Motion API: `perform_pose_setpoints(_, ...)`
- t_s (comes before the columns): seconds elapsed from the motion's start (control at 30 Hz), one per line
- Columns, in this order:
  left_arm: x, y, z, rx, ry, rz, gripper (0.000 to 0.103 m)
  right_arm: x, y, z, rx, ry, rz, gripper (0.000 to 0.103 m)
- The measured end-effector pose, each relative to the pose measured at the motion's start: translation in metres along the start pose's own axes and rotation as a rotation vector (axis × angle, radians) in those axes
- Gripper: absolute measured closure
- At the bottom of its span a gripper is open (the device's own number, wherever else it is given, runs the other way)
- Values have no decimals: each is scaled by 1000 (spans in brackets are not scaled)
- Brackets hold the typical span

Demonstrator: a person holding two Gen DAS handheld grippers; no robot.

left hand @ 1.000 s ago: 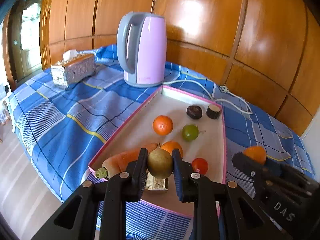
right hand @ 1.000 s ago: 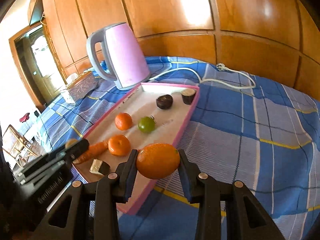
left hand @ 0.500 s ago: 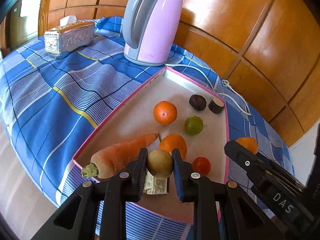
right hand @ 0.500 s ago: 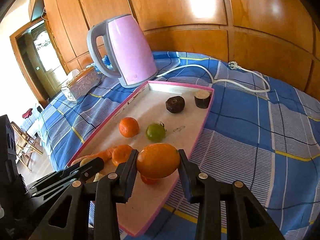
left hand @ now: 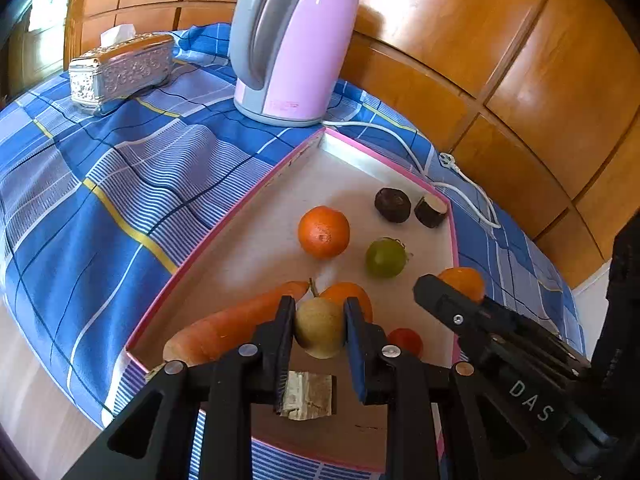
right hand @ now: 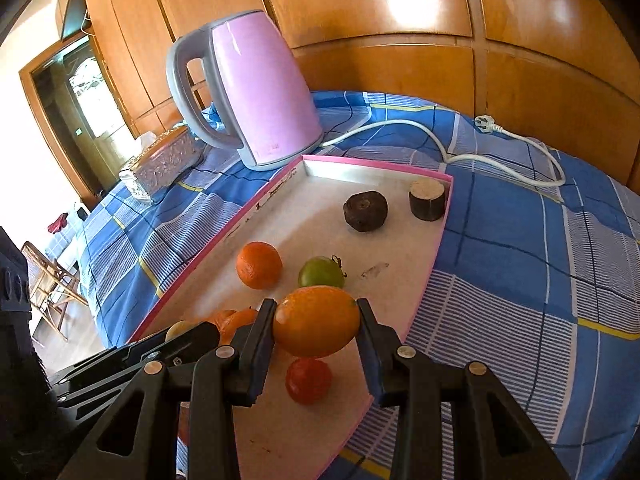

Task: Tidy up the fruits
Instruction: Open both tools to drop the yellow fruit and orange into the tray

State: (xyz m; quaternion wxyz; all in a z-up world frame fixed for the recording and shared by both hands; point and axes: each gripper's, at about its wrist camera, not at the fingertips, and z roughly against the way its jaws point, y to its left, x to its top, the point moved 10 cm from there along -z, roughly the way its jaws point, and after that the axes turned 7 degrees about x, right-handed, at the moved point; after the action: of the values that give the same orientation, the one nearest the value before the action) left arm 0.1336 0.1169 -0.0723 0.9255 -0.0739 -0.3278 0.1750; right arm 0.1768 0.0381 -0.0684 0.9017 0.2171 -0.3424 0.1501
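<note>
My L hand-held gripper (left hand: 320, 330) grasps a pear (left hand: 319, 327), R (right hand: 316, 330) an orange (right hand: 316, 321). Both over tray (right hand: 434, 256), approx 6 o'clock end; neither placed yet.

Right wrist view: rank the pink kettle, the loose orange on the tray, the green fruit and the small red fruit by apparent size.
1. pink kettle
2. loose orange
3. green fruit and small red fruit: they look alike, and the red one lies nearer the camera, so I leave them unranked.
</note>
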Motion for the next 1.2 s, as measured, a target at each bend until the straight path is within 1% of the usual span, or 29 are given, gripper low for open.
perform_pose_setpoints(0.07, -2, 1, -4, -2, 19, 1, 78, -1, -1, -3, 15, 11, -20, 62)
perform_pose_setpoints(0.13, -2, 3, -4, -4, 23, 12, 74, -1, -3, -5, 28, 18, -45, 62)
perform_pose_setpoints(0.37, -2, 1, -3, -1, 13, 4, 74, -3, -4, -2, 13, 7, -41, 62)
perform_pose_setpoints(0.57, -2, 5, 1, 19, -3, 12, 73, -9, -4, 0, 3, 6, -33, 62)
perform_pose_setpoints(0.7, 1, 4, 10, 52, -41, -7, 65, -9, -4, 5, 1, -1, -41, 62)
perform_pose_setpoints(0.83, 2, 5, 16, 79, -62, -21, 58, -10, -6, 12, 0, -9, -60, 62)
perform_pose_setpoints(0.97, -1, 3, 21, 93, -67, -42, 56, -15, -8, 18, -22, -12, -65, 62)
perform_pose_setpoints(1.13, -7, -1, 33, 111, -90, -73, 48, -21, -11, 30, -37, -22, -97, 62)
perform_pose_setpoints(1.2, -10, -3, 39, 116, -103, -87, 46, -24, -11, 36, -53, -30, -92, 62)
